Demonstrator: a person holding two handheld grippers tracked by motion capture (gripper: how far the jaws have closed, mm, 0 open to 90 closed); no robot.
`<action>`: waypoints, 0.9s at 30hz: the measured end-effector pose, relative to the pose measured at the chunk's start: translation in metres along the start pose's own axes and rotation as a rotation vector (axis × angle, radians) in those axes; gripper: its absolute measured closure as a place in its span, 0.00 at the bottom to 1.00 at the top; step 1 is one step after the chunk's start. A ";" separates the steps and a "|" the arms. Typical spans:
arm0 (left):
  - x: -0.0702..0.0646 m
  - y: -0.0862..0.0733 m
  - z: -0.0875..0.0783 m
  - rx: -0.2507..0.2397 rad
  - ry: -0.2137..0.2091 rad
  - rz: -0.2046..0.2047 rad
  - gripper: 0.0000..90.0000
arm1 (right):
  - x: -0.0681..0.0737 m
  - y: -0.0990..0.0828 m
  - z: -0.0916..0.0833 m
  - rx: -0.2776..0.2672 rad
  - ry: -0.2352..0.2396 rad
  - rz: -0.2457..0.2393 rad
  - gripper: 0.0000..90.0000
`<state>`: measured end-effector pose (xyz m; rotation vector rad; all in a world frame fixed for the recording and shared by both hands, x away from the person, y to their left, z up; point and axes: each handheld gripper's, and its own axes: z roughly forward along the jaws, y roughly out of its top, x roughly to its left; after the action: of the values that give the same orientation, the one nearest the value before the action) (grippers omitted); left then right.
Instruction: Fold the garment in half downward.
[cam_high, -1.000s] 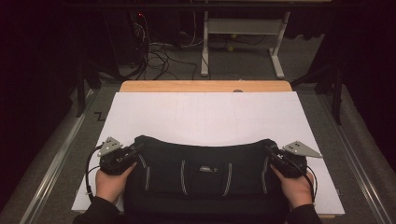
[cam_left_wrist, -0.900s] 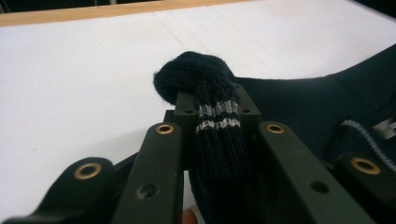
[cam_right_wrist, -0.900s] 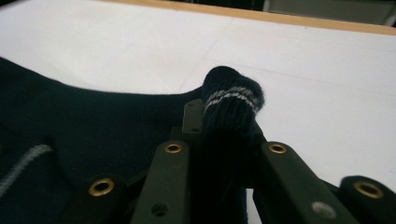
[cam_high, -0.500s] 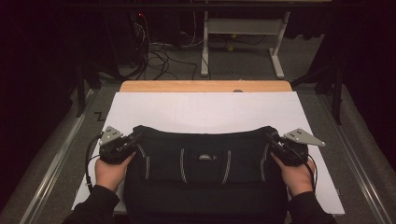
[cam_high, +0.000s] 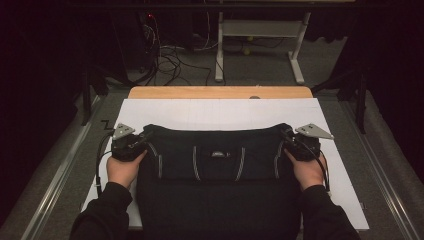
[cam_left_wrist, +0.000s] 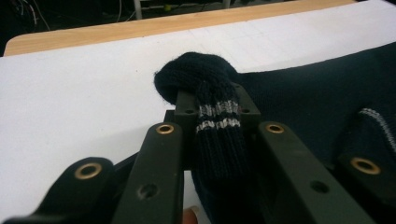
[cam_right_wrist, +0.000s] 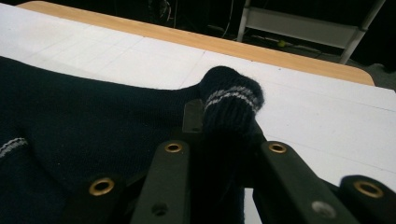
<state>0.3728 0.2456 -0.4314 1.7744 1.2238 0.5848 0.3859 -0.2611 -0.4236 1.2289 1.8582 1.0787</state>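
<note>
The dark knit sweater (cam_high: 217, 160) lies across the near half of the white sheet (cam_high: 225, 112), its hem hanging off at 6 o'clock. The left gripper (cam_high: 142, 140), at 9 o'clock of it, is clamped on 1 striped corner of the knit (cam_left_wrist: 217, 116); the right gripper (cam_high: 286, 135), at 3 o'clock, pinches the other (cam_right_wrist: 231, 100). Judged step: spreading the garment flat, corners stretched apart. Next it calls for even tension, then lowering. The gripper views show the bunched fabric between the jaws; the high view shows the whole spread.
</note>
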 end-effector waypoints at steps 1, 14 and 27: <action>0.002 0.000 0.002 0.001 0.001 -0.006 0.83 | 0.000 0.000 0.003 0.000 -0.002 0.002 0.89; 0.007 0.017 0.008 -0.039 0.021 -0.024 0.83 | -0.003 0.022 0.013 -0.022 -0.044 -0.025 0.89; 0.010 0.040 0.005 -0.078 0.034 -0.023 0.83 | -0.004 0.046 0.009 -0.064 -0.071 -0.053 0.89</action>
<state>0.4004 0.2478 -0.4008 1.6892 1.2263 0.6435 0.4128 -0.2523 -0.3865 1.1597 1.7796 1.0450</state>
